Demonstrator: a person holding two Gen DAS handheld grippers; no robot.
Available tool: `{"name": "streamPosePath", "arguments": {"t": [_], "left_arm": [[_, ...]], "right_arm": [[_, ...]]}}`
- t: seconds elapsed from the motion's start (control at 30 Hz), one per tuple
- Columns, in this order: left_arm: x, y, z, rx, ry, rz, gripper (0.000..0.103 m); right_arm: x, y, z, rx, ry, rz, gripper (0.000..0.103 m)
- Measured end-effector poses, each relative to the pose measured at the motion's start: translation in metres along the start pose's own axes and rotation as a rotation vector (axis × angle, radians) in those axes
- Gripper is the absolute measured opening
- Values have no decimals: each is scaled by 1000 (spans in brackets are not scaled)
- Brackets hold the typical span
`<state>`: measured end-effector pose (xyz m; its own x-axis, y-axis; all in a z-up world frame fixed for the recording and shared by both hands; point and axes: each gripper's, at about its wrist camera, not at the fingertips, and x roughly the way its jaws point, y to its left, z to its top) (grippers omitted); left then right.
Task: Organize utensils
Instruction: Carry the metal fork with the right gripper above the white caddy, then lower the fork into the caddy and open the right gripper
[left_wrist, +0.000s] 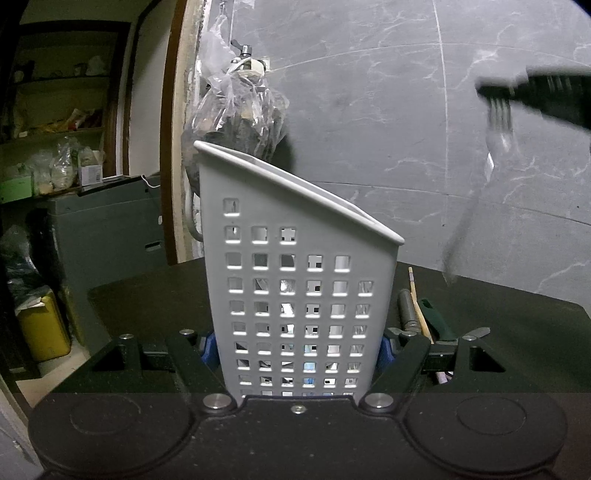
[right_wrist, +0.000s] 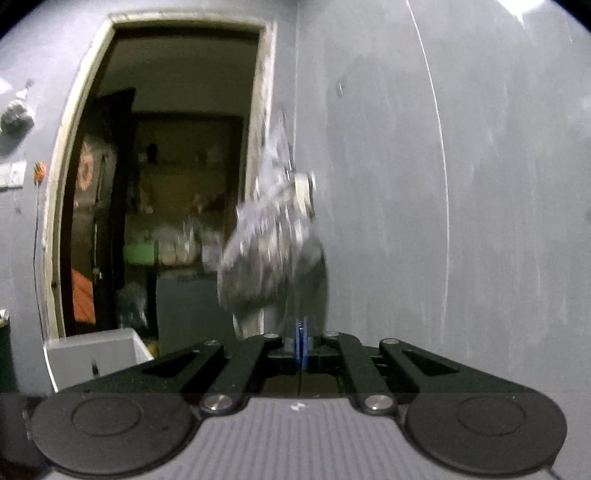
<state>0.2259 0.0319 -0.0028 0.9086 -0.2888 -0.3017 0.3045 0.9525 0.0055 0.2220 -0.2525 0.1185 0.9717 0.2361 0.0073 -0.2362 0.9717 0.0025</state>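
The left gripper (left_wrist: 297, 349) clamps the white perforated caddy (left_wrist: 295, 280) upright on the dark table (left_wrist: 517, 332). At two o'clock from the caddy's rim, the right gripper (left_wrist: 532, 92) pinches a blurred fork (left_wrist: 496, 140), which hangs nearly vertical, tines up. The fork appears to need carrying toward eight o'clock, over the opening. Loose utensils (left_wrist: 417, 310) lie beside the caddy.

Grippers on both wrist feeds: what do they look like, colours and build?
Both match: the left gripper and right gripper are matte black, with angled linkage arms joined by silver pivot bolts, two round black discs at the base, and blue pads on the jaws. The right body shows a grey ribbed panel. No cables or sleeves are visible.
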Motion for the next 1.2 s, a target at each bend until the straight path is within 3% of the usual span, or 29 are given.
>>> {"name": "streamPosePath", "arguments": {"t": [0.2, 0.33, 0.6, 0.9, 1.2], "left_arm": [[0, -3, 1, 1, 2, -4, 76], [-1, -3, 1, 2, 2, -5, 76], [0, -2, 2, 3, 2, -8, 76], [0, -2, 2, 3, 3, -8, 76], [0, -2, 2, 3, 2, -8, 76]], "right_arm": [[1, 27, 34, -34, -198, 66, 2], [12, 49, 46, -36, -258, 143, 2], [51, 90, 31, -62, -179, 266, 2], [56, 119, -5, -163, -50, 337, 2], [61, 121, -24, -163, 20, 364, 2]]}}
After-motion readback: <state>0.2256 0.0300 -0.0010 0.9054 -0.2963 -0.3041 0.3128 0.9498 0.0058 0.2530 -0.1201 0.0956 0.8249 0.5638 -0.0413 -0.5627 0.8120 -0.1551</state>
